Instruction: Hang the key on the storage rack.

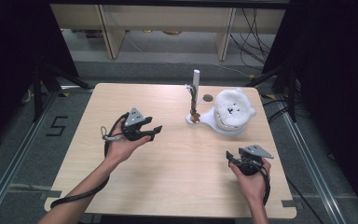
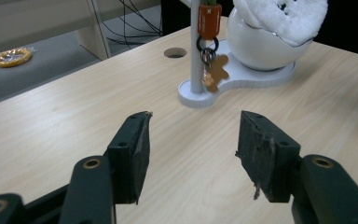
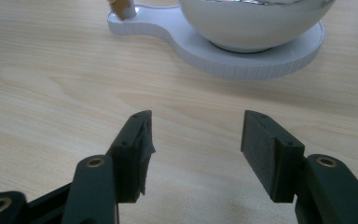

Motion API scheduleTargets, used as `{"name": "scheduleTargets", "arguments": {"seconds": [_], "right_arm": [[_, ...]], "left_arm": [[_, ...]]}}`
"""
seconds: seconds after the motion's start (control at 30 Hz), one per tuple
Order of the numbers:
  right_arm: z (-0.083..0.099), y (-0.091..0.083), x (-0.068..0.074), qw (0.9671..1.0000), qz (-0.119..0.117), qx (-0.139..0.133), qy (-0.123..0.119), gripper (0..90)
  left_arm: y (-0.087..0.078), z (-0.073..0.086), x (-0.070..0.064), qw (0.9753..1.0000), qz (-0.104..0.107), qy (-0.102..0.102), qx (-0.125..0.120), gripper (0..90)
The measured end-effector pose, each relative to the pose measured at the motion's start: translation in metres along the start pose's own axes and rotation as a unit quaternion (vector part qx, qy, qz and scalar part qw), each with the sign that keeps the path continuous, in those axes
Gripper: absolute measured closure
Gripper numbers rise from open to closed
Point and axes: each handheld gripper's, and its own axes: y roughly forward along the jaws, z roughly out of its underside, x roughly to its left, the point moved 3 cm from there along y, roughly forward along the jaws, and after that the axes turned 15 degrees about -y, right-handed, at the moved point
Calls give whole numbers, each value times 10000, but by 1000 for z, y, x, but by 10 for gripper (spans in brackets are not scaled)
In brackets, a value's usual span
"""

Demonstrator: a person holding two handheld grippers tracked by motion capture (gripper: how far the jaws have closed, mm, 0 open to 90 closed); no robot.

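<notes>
Scene: light wood tabletop (image 1: 177, 177); white stand (image 1: 209, 122) at far right-centre, w/ upright post (image 1: 196, 81).
Key bunch (image 2: 209, 60): hangs on post, low, near stand base; orange fob (image 2: 209, 21) on top, black ring below, gingerbread-man charm (image 2: 216, 72) at bottom.
Bowl (image 2: 261, 46): white, sits on stand's round end, just beside post; holds fluffy white plush (image 1: 234, 108).
Left gripper (image 1: 150, 132): jaws wide open, nothing held; hovers left of stand, aimed at key bunch, well apart.
Right gripper (image 1: 230, 157): jaws wide open, nothing held; low over tabletop, near side of stand, aimed at bowl base.
Handling (est.): key bunch light, loose, will swing; metal ring slippery. Fob stiff, flat-sided.
Grip pt: pinch fob across flat faces, lift up off post.
Caution: post thin, stand prob. light; may tip if keys snag.
</notes>
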Motion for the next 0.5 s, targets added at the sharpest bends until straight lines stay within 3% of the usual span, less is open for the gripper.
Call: {"name": "scheduleTargets", "arguments": {"seconds": [0.13,0.23,0.27,0.5], "right_arm": [[1,-2,0,9999,-11,129,14,443],[1,0,1,10000,-47,32,3,443],[1,-1,1,9999,-14,127,-43,443],[2,1,0,9999,0,45,-91,440]], "left_arm": [[-19,20,9,9996,-60,-215,-166,434],[-33,35,15,9991,-122,-326,-225,434],[-37,39,17,9989,-171,-356,-234,434],[-65,79,36,9962,-541,-623,-283,434]]}}
